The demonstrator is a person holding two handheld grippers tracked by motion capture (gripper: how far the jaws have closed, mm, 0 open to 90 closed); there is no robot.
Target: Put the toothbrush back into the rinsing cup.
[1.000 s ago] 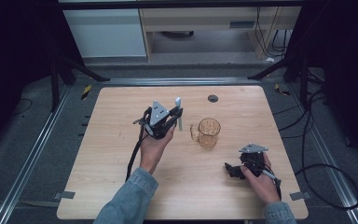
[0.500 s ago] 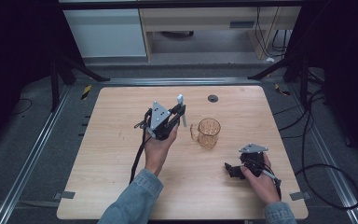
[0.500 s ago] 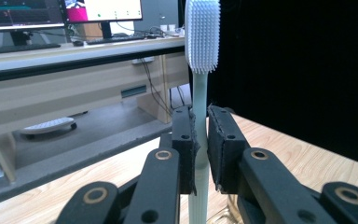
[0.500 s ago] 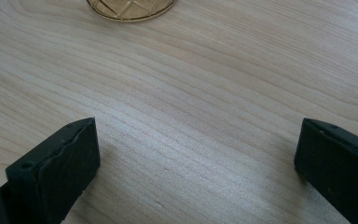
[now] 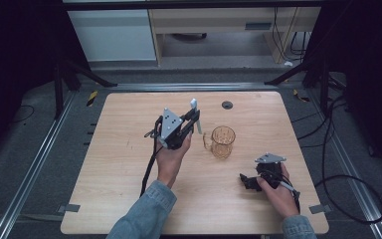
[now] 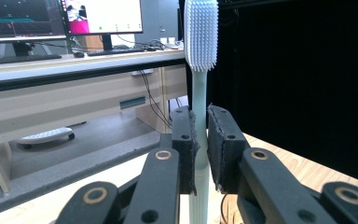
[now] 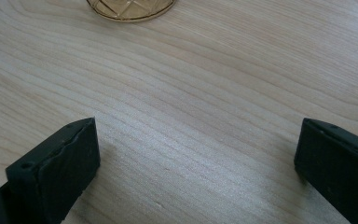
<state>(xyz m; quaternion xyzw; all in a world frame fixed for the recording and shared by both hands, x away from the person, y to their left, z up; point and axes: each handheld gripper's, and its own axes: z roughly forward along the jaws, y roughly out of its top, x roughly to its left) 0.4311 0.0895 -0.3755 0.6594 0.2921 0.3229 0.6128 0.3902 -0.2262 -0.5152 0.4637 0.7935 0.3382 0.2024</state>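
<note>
My left gripper (image 5: 195,118) is shut on a pale green toothbrush (image 5: 195,114), held above the table just left of an amber glass mug (image 5: 222,142). In the left gripper view the toothbrush (image 6: 200,93) stands upright between the jaws, bristle head at the top, and the gripper (image 6: 203,149) clamps its handle. My right gripper (image 5: 243,180) rests low on the table near the front right, its jaws wide apart. The right gripper view shows that gripper (image 7: 196,158) open over bare wood, with the mug's base (image 7: 130,8) at the top edge.
The wooden table (image 5: 129,149) has a small black round disc (image 5: 227,104) near its far edge. Black cables (image 5: 348,169) trail off the right side. A desk with monitors (image 6: 60,18) and a keyboard stands beyond the table.
The left gripper has carried the toothbrush slightly right and up, closer to the mug. The right gripper has stayed put.
</note>
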